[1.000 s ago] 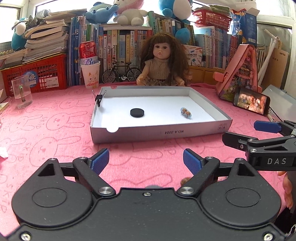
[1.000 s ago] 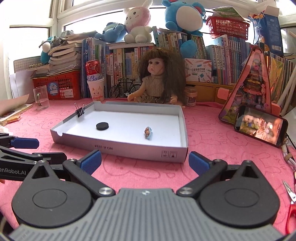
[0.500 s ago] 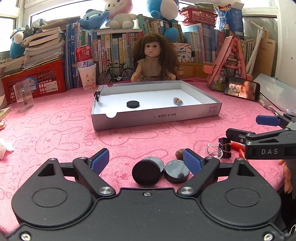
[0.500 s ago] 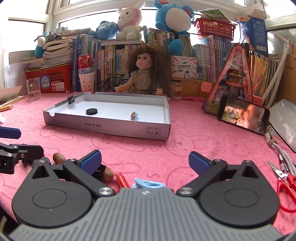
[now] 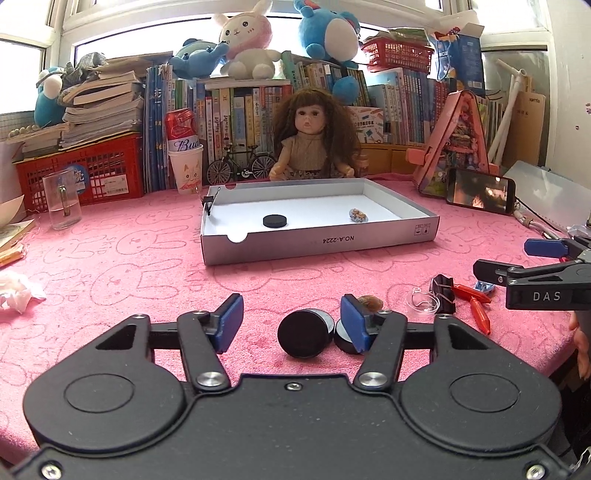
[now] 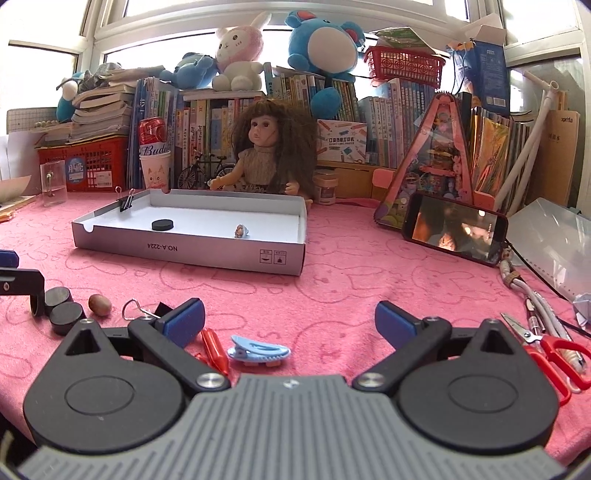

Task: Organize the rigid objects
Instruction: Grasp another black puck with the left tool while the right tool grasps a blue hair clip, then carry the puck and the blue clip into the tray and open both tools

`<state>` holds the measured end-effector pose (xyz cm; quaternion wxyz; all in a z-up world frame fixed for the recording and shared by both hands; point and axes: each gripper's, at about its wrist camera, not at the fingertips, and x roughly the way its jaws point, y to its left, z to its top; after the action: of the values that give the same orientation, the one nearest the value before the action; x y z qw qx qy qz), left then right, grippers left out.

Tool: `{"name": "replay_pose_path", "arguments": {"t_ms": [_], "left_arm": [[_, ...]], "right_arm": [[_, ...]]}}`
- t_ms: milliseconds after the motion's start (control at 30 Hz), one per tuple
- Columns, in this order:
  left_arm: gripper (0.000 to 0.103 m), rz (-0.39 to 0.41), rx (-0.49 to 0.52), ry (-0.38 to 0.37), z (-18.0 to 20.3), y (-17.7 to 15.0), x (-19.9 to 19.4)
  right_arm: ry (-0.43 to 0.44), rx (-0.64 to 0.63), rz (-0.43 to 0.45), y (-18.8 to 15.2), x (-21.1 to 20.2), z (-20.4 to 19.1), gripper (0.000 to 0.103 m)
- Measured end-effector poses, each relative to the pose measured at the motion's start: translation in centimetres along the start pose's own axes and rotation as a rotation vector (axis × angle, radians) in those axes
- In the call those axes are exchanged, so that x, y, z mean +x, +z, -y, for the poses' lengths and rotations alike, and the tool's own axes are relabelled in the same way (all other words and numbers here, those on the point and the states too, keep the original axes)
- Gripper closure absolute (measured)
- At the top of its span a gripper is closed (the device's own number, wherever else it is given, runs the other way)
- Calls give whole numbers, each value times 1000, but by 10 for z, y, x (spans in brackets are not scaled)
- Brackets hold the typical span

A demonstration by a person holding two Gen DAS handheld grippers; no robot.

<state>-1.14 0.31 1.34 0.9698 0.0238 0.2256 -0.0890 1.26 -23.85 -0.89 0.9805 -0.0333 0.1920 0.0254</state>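
We see the tray (image 5: 317, 242) on the pink cloth holding a black disc (image 5: 275, 220), a small trinket (image 5: 357, 215) and a binder clip (image 5: 209, 201) on its rim. Our left gripper (image 5: 291, 319) is closing around a loose disc (image 5: 303, 338), pads not yet pressing; our right gripper (image 6: 288, 319) gapes above a blue clip (image 6: 258, 350).

Bright daylight is pouring through the white-framed windows (image 5: 155, 33) along the back wall, washing out the panes behind the clutter. A worktop draped in a pink towelling cloth printed with rabbit outlines (image 5: 110, 273) is stretching across the foreground, and a long row of upright books on a low shelf (image 6: 373, 110) is lining its far edge. Plush toys, among them a pink-and-white stuffed rabbit (image 5: 247, 40), are sitting on top, while a red plastic lattice crate (image 5: 99, 170) is standing at the left.
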Motion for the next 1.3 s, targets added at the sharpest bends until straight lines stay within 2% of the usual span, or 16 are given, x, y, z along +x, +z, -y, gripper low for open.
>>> {"name": "replay_pose_path", "arguments": {"t_ms": [333, 500, 567, 733, 800, 867, 1133, 1300], "left_arm": [[54, -41, 23, 16, 8, -9, 10], [67, -54, 17, 6, 9, -10, 15], [73, -69, 13, 2, 9, -10, 18], [73, -61, 2, 6, 9, -12, 16], [73, -57, 0, 4, 8, -11, 15], [73, -53, -3, 6, 8, -10, 14], [73, -36, -7, 11, 7, -1, 12], [73, -56, -38, 33, 4, 10, 21]], "right_arm": [[29, 37, -78, -9, 6, 5, 25], [53, 33, -89, -12, 9, -4, 39], [56, 35, -92, -12, 10, -6, 47], [64, 40, -91, -11, 9, -7, 57], [63, 41, -87, -11, 8, -8, 74], [65, 41, -87, -10, 8, -8, 81], [74, 51, -80, -4, 8, -7, 82], [72, 67, -74, 5, 14, -6, 82]]}}
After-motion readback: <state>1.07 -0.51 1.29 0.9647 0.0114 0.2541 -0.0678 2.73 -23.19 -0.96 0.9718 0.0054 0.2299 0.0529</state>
